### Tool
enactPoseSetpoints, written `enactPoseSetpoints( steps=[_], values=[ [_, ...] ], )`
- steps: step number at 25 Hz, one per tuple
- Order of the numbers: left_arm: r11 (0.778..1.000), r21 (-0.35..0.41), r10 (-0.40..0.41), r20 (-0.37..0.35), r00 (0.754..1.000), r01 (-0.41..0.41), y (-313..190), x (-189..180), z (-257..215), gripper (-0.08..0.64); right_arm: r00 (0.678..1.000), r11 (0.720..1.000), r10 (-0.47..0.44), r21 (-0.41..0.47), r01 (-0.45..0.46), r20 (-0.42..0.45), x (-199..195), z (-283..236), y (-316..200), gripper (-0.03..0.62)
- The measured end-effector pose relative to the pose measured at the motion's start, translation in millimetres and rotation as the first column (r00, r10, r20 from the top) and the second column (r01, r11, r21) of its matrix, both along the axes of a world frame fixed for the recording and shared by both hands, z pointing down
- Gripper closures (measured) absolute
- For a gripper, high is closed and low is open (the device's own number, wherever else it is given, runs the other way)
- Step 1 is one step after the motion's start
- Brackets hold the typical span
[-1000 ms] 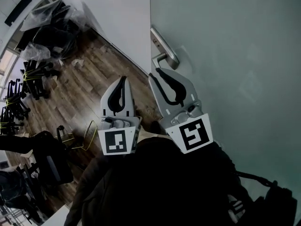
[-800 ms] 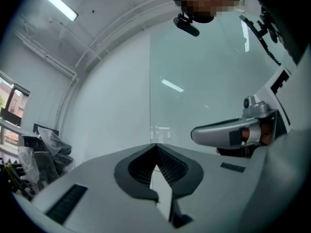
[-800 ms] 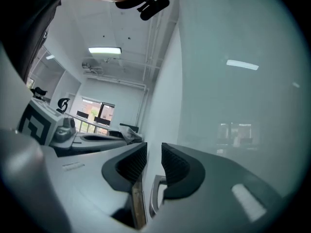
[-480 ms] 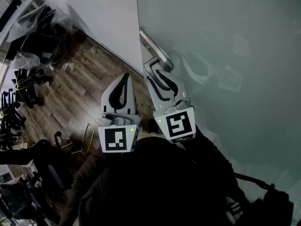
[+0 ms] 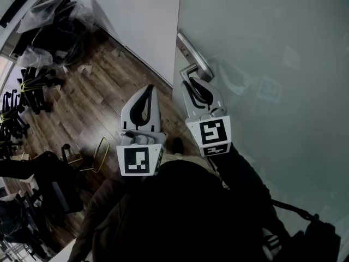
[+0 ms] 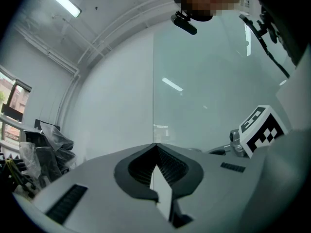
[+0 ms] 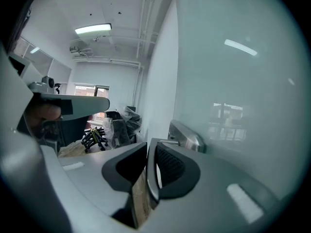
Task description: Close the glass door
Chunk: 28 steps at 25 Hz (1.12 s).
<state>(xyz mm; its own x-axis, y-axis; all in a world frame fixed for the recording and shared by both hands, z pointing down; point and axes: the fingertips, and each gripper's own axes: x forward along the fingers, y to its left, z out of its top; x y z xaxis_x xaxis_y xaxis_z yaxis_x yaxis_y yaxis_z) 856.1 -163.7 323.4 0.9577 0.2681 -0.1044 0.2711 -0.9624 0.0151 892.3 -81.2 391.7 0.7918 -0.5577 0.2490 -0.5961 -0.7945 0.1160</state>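
Observation:
The frosted glass door point(image 5: 272, 64) fills the right side of the head view, its edge against a white wall point(image 5: 142, 21). A metal lever handle point(image 5: 193, 58) sticks out near that edge. My right gripper point(image 5: 188, 83) is shut with nothing in it, its tips just under the handle's end; contact cannot be told. In the right gripper view the handle point(image 7: 187, 135) lies right of the closed tips point(image 7: 148, 142). My left gripper point(image 5: 148, 89) is shut and empty, held beside the right one, away from the door. In its own view the left gripper point(image 6: 155, 145) points at the door edge point(image 6: 153, 81).
A wooden floor point(image 5: 92, 102) stretches to the left. Stacked office chairs point(image 5: 27, 86) and plastic-wrapped items point(image 5: 43, 15) crowd the far left corner. A yellow-framed object point(image 5: 101, 154) and dark chairs point(image 5: 49, 184) stand near my left side. A black bag point(image 5: 305, 239) hangs at lower right.
My right gripper has pushed forward and turned more end-on toward the handle, its tips staying just beneath the lever. The left gripper has barely moved.

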Motion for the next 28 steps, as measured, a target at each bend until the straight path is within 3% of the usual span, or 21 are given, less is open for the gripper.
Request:
enactPoseSetpoints(
  steps=[10, 18, 24, 28],
  values=[
    [0.999, 0.006, -0.040, 0.018, 0.999, 0.040, -41, -58, 4, 0.563, 0.999, 0.999, -0.049, 0.017, 0.049, 0.009, -41, -3, -34, 0.529],
    [0.997, 0.017, -0.080, 0.040, 0.996, 0.079, -82, -94, -6, 0.563, 0.988, 0.989, -0.150, 0.018, 0.150, 0.022, -68, -10, -80, 0.529],
    [0.987, 0.010, -0.163, 0.047, 0.985, 0.163, -120, -172, 4, 0.563, 0.972, 0.972, -0.233, 0.015, 0.233, 0.010, -142, -6, -123, 0.529],
    [0.975, 0.031, -0.220, 0.049, 0.974, 0.219, -120, -205, 3, 0.563, 0.957, 0.957, -0.291, 0.016, 0.291, 0.007, -171, -7, -136, 0.529]
  ],
)
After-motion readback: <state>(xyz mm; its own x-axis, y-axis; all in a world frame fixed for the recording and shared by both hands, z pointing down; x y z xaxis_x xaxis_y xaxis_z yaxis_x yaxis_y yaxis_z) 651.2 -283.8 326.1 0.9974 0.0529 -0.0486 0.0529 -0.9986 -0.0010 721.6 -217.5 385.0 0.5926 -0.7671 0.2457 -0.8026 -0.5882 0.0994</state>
